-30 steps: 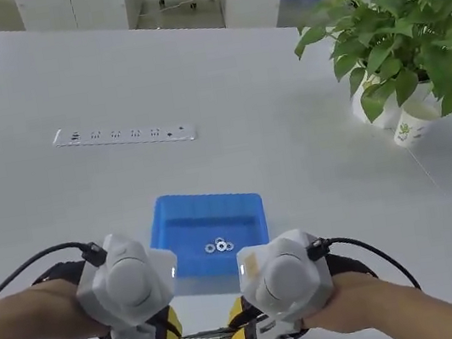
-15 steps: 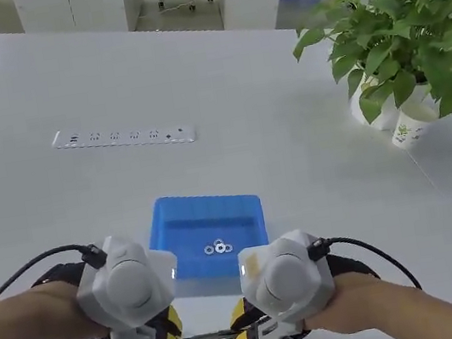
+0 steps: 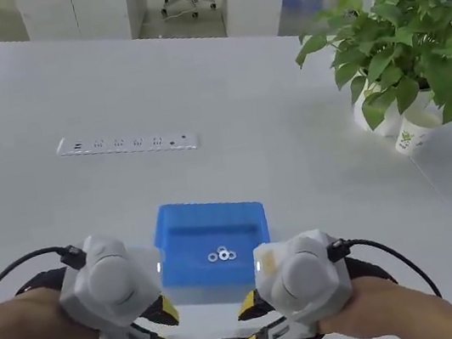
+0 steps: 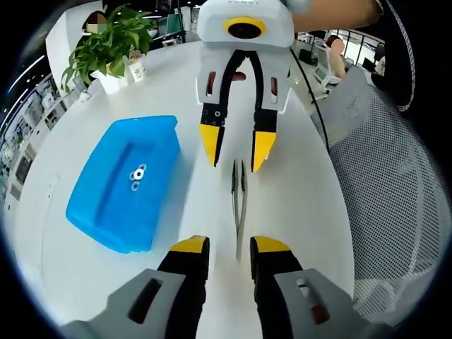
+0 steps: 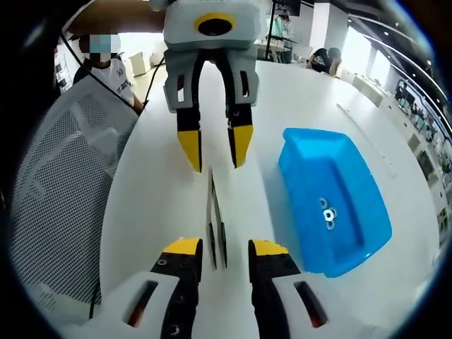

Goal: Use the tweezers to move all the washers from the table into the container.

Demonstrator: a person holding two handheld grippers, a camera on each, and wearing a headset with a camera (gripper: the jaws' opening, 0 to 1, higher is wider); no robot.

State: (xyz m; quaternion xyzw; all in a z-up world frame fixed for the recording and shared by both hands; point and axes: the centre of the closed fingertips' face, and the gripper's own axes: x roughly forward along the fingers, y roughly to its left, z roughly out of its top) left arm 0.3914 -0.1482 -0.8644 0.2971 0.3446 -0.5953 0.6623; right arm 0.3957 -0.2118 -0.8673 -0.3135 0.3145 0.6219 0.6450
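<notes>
Plainly, the left gripper (image 4: 229, 247) and right gripper (image 5: 224, 247) face each other, jaws spread. Slim metal tweezers (image 4: 240, 212) lie loose on the white table (image 3: 292, 150) between them. At 12 o'clock in the head view, small metal washers (image 3: 222, 255) sit inside the blue plastic container (image 3: 167, 230); their count is unclear.

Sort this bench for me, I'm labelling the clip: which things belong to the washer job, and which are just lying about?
Belongs to the job:
- tweezers, lying on the table
- blue container
- washers, in the container

Just lying about:
- power strip
- potted plant
</notes>
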